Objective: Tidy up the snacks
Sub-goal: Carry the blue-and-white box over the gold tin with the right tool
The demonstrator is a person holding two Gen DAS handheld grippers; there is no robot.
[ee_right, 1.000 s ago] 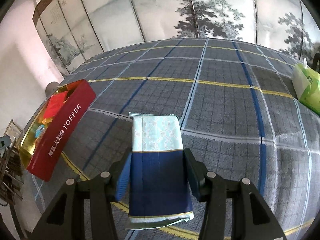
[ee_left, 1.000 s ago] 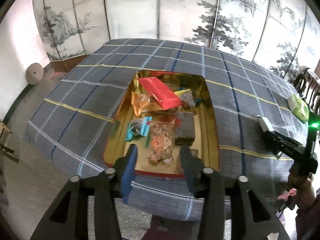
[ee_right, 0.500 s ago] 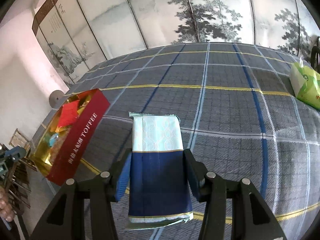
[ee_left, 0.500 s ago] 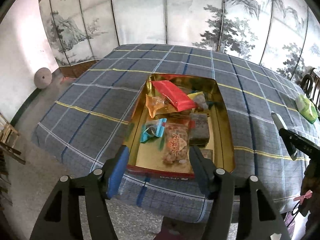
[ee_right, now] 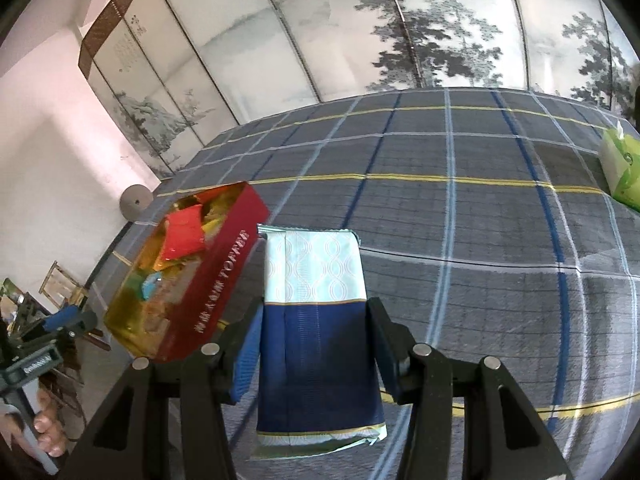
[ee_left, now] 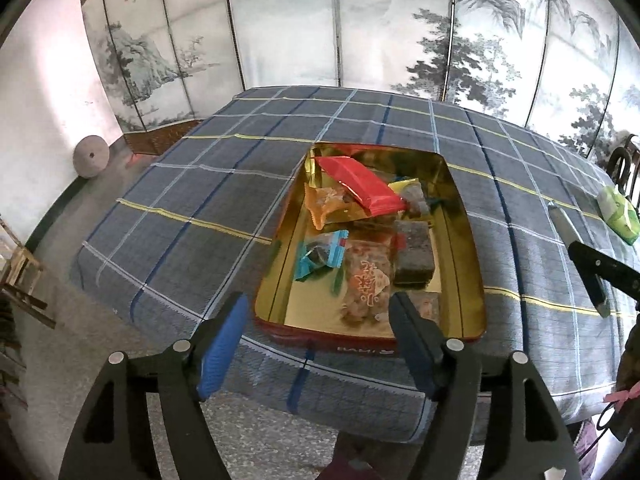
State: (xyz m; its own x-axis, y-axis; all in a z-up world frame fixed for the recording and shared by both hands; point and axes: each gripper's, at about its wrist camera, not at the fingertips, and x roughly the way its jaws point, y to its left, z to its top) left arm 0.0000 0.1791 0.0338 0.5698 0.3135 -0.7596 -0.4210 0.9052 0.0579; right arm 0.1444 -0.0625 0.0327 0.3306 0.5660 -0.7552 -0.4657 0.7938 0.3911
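A red toffee tin [ee_left: 276, 240] with a gold inside sits near the table's front edge and holds several snacks: a red packet [ee_left: 360, 186], an orange packet [ee_left: 324, 204], a teal packet [ee_left: 320, 258], a clear nut bag [ee_left: 366, 284] and a dark bar [ee_left: 412, 254]. My left gripper [ee_left: 316, 344] is open and empty, held off the table's edge in front of the tin. My right gripper [ee_right: 314, 346] is shut on a blue and pale green snack pack [ee_right: 316, 312], held above the cloth to the right of the tin [ee_right: 224, 276].
The table carries a blue plaid cloth [ee_left: 200, 200]. A green tissue pack [ee_left: 618, 214] lies at the far right; it also shows in the right wrist view [ee_right: 622, 166]. A painted folding screen [ee_left: 340, 28] stands behind the table. The floor [ee_left: 60, 340] lies to the left.
My left gripper has pulled back and up from the tin and its jaws have spread wider. My right gripper has risen with the snack pack and moved closer to the tin.
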